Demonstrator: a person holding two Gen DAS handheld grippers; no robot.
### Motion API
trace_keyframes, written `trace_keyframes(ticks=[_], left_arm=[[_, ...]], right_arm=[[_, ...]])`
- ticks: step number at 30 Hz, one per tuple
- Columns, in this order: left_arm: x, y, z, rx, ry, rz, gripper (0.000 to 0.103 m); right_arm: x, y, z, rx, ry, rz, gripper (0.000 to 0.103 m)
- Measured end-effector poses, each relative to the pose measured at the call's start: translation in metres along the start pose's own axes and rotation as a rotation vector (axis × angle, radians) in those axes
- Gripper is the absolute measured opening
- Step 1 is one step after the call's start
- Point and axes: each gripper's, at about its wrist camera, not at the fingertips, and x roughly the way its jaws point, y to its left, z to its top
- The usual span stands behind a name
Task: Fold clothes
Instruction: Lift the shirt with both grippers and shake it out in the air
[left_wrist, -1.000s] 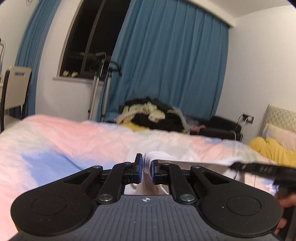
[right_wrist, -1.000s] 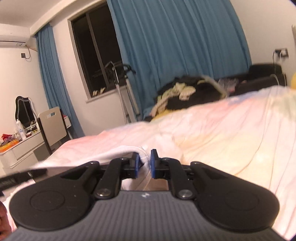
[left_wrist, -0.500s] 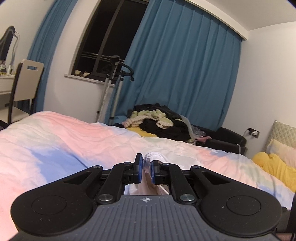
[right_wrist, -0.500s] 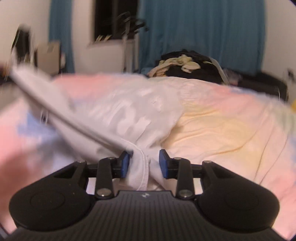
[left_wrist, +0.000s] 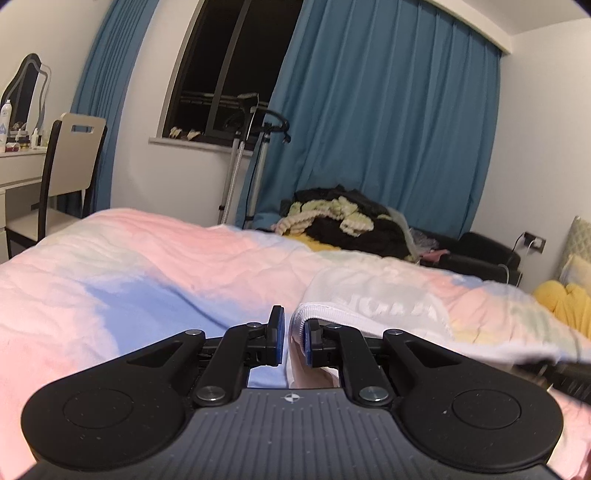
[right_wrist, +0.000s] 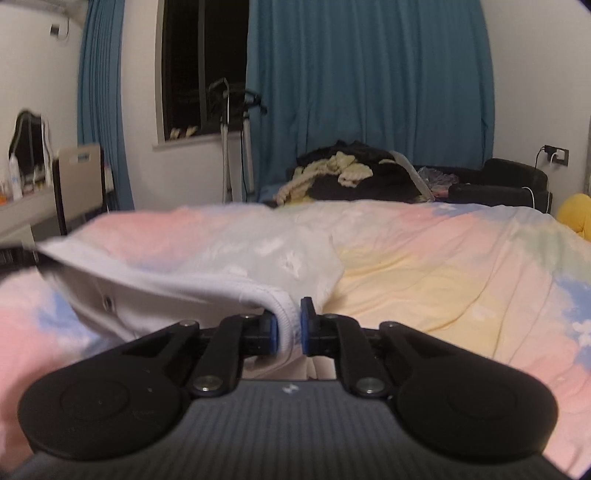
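The white garment (right_wrist: 236, 273) lies on the bed, on a pastel quilt (right_wrist: 424, 266) of pink, blue and yellow patches. Its ribbed hem is pinched at two places. The right gripper (right_wrist: 289, 325) has just been closing its jaws, and now its blue pads (right_wrist: 272, 334) press on the hem from both sides. The left gripper (left_wrist: 291, 338) is also clamped on the white hem (left_wrist: 369, 314), which folds over its right pad.

The cloth below each grip is hidden behind the black gripper bodies, so the lower part of the garment cannot be seen. The left end of the garment in the right wrist view is blurred. Pale lettering on the cloth (left_wrist: 391, 302) is too soft to read.

Beyond the bed a pile of dark and cream clothes (left_wrist: 340, 221) lies before blue curtains (left_wrist: 388, 129). A garment steamer stand (left_wrist: 251, 155) is under the dark window (left_wrist: 229, 66). A chair (left_wrist: 70, 162) and a dressing table with a mirror (left_wrist: 26, 88) are at the left, and a yellow cushion (left_wrist: 565, 299) is at the right edge.
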Motion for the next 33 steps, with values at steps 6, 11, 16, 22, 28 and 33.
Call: trace_keyframes(ticks=[6,11,16,22,28,33], left_arm=[[0.019,-0.002,-0.012,0.007,0.09,0.016,0.022],[0.04,-0.006,-0.024,0.025,0.174,0.031,0.032],[0.054,-0.007,-0.034,0.057,0.219,0.028,0.028],[0.041,-0.008,-0.029,0.048,0.15,0.03,0.006],[-0.01,0.002,0.0,-0.055,-0.047,0.006,0.005],[-0.069,0.005,0.041,-0.084,-0.216,-0.032,0.005]], right_arm=[[-0.016,-0.003,0.01,0.054,-0.081,0.053,0.012],[-0.019,-0.011,0.013,0.102,-0.107,0.067,0.012],[-0.018,-0.013,0.013,0.101,-0.121,0.076,0.012],[-0.006,-0.015,0.008,0.081,-0.106,0.056,0.012],[-0.012,-0.009,0.01,0.034,-0.16,0.043,0.011],[-0.04,0.004,0.035,0.024,-0.259,0.068,0.01]])
